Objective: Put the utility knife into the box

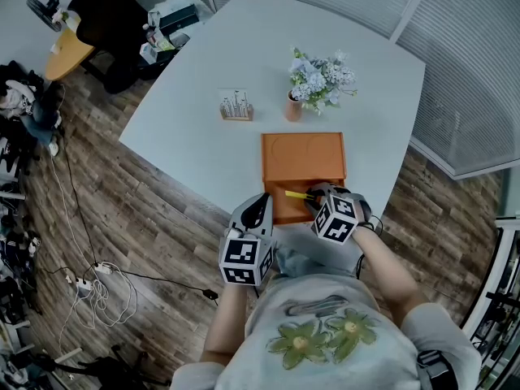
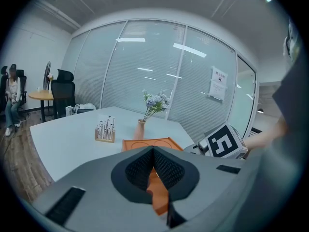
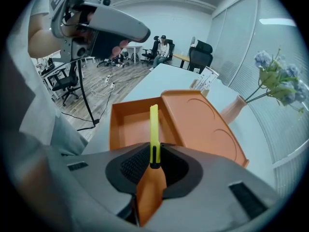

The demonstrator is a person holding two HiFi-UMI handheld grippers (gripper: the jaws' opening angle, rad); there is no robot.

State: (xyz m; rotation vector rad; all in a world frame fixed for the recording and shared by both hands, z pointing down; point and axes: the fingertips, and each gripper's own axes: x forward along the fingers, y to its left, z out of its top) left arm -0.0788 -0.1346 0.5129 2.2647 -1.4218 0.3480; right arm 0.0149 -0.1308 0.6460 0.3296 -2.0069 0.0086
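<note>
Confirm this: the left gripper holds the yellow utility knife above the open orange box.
Not right: it is the right gripper that holds the yellow utility knife above the open orange box. The right gripper view shows the knife clamped between its jaws.

Both arms reach forward from the body, the 2 grippers side by side. The left gripper [image 1: 260,205] points ahead and only slightly downward, its 2 jaws meeting at the tips with nothing between them. The right gripper [image 1: 315,197] tilts much more steeply down, its jaws clamped on a yellow utility knife [image 3: 154,129] that juts out past the fingertips. The right forearm [image 1: 388,268] is bare.
</note>
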